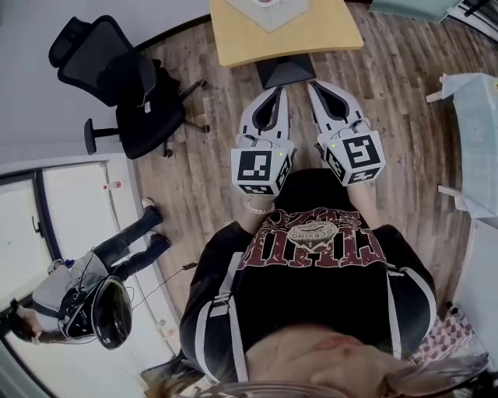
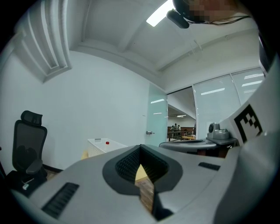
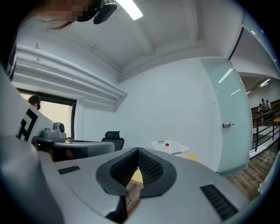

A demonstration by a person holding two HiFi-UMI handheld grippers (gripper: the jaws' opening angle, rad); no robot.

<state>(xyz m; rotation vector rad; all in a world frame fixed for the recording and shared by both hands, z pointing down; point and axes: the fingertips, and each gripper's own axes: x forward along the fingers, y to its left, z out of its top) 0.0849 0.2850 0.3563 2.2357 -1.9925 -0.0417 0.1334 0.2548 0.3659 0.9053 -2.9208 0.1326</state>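
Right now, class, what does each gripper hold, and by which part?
Nothing. The left gripper and the right gripper both have their jaws shut together, with nothing between them.

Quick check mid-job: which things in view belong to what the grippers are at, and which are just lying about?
In hand: left gripper and right gripper, both shut and empty, pointing toward the yellow table; white basket on it.
Lying about: black office chair, black panel on the floor, white table at right, person standing at lower left.
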